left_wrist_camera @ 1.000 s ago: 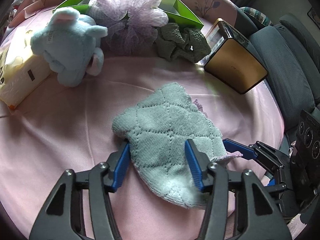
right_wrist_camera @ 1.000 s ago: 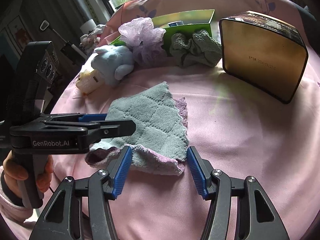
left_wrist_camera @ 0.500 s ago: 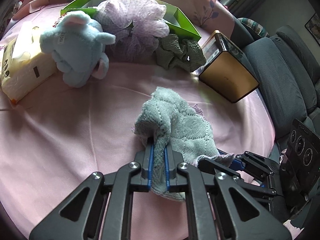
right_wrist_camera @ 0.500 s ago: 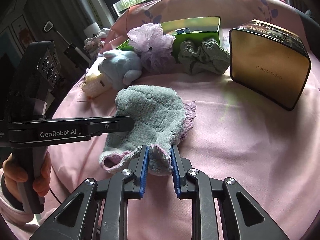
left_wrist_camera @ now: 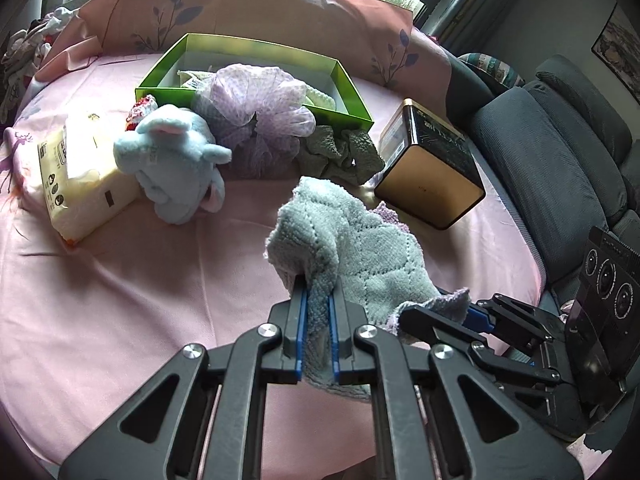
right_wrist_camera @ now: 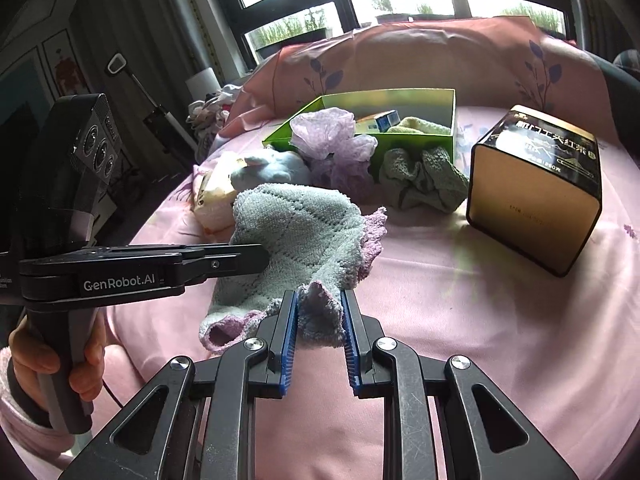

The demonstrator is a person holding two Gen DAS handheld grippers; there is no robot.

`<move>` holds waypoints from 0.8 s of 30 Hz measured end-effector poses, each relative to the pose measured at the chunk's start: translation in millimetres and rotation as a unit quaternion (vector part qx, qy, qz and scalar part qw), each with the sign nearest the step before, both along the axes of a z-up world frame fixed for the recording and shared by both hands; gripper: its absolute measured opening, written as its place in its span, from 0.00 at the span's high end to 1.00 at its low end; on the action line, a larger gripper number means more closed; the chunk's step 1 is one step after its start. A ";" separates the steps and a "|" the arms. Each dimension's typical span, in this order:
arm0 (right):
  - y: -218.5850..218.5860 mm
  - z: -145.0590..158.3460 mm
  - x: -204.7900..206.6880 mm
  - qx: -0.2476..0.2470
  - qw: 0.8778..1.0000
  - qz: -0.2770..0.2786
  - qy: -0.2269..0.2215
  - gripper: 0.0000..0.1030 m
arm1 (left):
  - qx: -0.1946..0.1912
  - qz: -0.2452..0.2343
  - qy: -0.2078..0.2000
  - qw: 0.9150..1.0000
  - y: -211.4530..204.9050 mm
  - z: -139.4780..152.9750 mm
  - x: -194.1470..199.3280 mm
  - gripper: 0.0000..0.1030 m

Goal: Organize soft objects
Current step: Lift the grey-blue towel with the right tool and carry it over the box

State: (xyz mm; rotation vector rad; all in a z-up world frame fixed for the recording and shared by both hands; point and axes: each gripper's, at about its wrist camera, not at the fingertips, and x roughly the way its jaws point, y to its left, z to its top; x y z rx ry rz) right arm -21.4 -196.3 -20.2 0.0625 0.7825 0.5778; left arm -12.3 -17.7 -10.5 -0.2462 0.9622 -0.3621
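- Landmark: the green box (left_wrist_camera: pixel 256 68) standing open at the far side of the pink-covered table (left_wrist_camera: pixel 120 280).
- Farthest left of the green box, in the left wrist view, a yellow tissue pack (left_wrist_camera: pixel 80 176) lies on the cloth.
- Between the pack and the box's near left corner sits a light blue plush toy (left_wrist_camera: pixel 176 164), leaning against the pack.
- Against the box's near wall, partly over its rim, a lilac mesh puff (left_wrist_camera: pixel 260 108) is bunched up.
- Just right of the puff, in front of the box's near right corner, lies a crumpled grey-green cloth (left_wrist_camera: pixel 340 152).
- Right of the box and apart from it stands a gold tin (left_wrist_camera: pixel 432 168) with a dark top.
- Well in front of the box, nearer the cameras, the quilted grey-green towel (left_wrist_camera: pixel 360 248) with a lilac underside is bunched, pinched at two spots along its near edge.
- The left gripper (left_wrist_camera: pixel 318 332) has its blue pads nearly together, clamped on a fold at the towel's left edge.
- The right gripper (right_wrist_camera: pixel 318 332) has its jaws narrow, pressed on a thicker wad at the towel's near right corner.
- In the right wrist view a hand (right_wrist_camera: pixel 56 364) in a pink sleeve grasps the left gripper's handle.
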 end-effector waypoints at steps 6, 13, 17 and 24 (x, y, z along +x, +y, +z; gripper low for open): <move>4.0 15.6 0.4 0.010 1.000 0.001 -0.013 0.78 | 0.004 0.009 -0.011 1.000 5.0 10.7 -2.8 0.93; 12.6 28.5 3.3 0.011 0.999 0.009 -0.030 0.78 | 0.007 0.014 -0.020 1.000 9.0 20.6 -4.8 0.93; 15.4 33.9 5.0 0.011 0.999 0.013 -0.039 0.78 | 0.003 0.015 -0.022 1.000 10.1 24.5 -3.5 0.93; 16.5 38.3 11.7 0.015 0.999 0.016 -0.046 0.78 | 0.008 0.012 -0.034 0.999 8.9 34.5 1.7 0.93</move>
